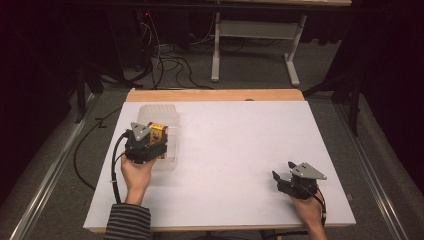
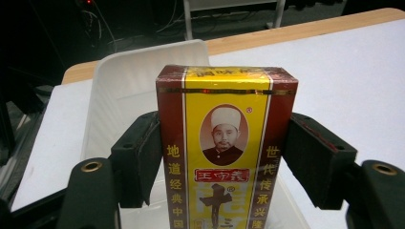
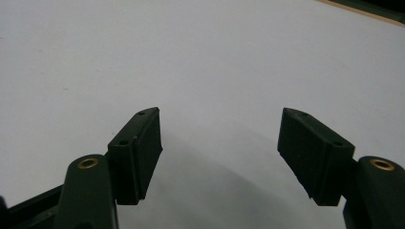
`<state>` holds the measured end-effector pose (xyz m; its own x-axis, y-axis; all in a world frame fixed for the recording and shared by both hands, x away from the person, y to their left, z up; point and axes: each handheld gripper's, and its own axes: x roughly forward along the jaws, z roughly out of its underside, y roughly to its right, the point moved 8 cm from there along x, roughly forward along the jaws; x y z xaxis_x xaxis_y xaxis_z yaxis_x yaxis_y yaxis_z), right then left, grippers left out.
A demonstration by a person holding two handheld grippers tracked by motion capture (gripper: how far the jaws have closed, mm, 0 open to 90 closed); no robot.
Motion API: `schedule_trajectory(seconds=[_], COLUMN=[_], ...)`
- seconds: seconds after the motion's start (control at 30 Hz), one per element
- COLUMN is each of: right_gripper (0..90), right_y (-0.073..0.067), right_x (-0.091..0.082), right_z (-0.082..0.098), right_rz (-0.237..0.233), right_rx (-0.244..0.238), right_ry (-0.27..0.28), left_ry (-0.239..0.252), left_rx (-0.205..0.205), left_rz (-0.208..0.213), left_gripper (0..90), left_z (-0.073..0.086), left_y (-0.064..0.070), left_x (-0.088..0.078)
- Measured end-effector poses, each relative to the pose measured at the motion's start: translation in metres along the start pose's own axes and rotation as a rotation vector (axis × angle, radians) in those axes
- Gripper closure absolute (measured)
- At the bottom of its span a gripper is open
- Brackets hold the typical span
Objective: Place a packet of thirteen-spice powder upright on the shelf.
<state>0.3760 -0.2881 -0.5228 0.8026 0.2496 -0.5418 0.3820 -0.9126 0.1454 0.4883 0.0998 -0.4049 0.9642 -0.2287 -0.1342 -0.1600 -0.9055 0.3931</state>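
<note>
**Left tool pinches a seasoning box over a clear bin; right tool rests spread on the desk**

Nearest the person, at the front right of the white desk (image 1: 235,150), the right hand (image 1: 309,209) holds the right tool (image 1: 281,174) low over the bare surface. In the right gripper view its two black jaws stand spread wide apart with nothing but white desktop between them, and their shadow falls on the surface just under them. The grey three-cornered plate (image 1: 308,170) sits on top of this tool in the high view.

On the left side, a hand (image 1: 136,172) with a striped sleeve (image 1: 127,222) behind it holds the left tool (image 2: 217,152) a little farther up the desk. Its jaws are pressed against the two narrow sides of a red and yellow box (image 2: 222,143), pinching it. The box stands upright in the left gripper view, its face printed with a round portrait, Chinese characters down both sides and a red label below the portrait. A black cable (image 1: 114,170) trails from this tool toward the front edge.

The box is held over a clear plastic bin (image 1: 162,117) that sits at the left of the desk, toward the far edge; whether the box touches the bin's floor cannot be told. The bin's far wall rises behind the box in the left gripper view.

Beyond the white surface a strip of wooden edge (image 1: 215,95) shows, then grey floor with loose cables (image 1: 170,62) and the white legs of another table (image 1: 255,45).
</note>
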Motion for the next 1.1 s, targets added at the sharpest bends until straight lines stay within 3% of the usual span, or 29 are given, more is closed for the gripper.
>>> schedule_trajectory(seconds=[0.3,1.1], right_gripper=[31.5,31.4], right_y=[0.0,-0.001], right_x=[0.0,0.0], right_z=[0.0,0.0], right_rz=[0.001,-0.002], right_rx=[-0.003,-0.002], right_ry=[-0.002,-0.002], left_ry=[-0.009,-0.017], left_rx=[-0.007,-0.001], left_rz=[-0.016,-0.03], left_gripper=[32.4,32.2], left_z=[0.009,0.027], left_y=[-0.01,-0.017], left_x=[-0.004,-0.008])
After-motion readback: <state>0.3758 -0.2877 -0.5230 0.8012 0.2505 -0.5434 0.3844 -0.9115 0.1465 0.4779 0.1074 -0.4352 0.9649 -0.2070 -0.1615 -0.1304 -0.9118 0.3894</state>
